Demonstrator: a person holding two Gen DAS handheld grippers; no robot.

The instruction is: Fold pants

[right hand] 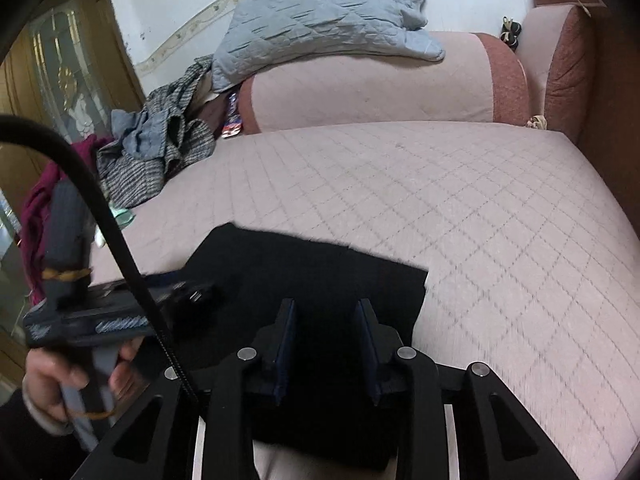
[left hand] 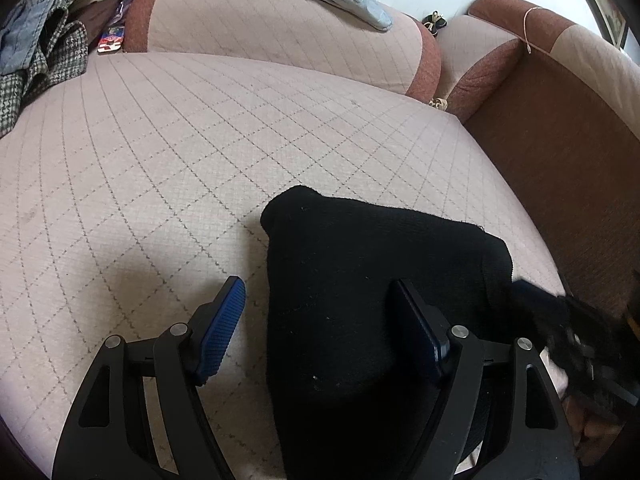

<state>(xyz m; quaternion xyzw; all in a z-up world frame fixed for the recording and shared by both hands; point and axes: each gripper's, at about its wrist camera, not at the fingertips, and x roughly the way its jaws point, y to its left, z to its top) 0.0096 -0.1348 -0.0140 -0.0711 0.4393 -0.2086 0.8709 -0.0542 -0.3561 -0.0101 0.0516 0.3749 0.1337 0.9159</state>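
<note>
The black pants (left hand: 360,272) lie folded into a compact bundle on the pink quilted cushion (left hand: 180,152). My left gripper (left hand: 320,292) is open wide, its jaws astride the bundle's left edge, one blue pad over the cushion and one over the cloth. In the right wrist view the pants (right hand: 304,264) lie flat under my right gripper (right hand: 326,308), which is open with a narrower gap and holds nothing. The left gripper shows blurred at the left of that view (right hand: 188,292), held by a hand. The right gripper shows blurred at the right edge of the left wrist view (left hand: 528,296).
A pink and red bolster (right hand: 368,84) lies behind the cushion with a grey quilted blanket (right hand: 320,16) on it. A heap of grey and checked clothes (right hand: 160,152) lies at the far left. The brown sofa back (left hand: 560,152) runs along the right.
</note>
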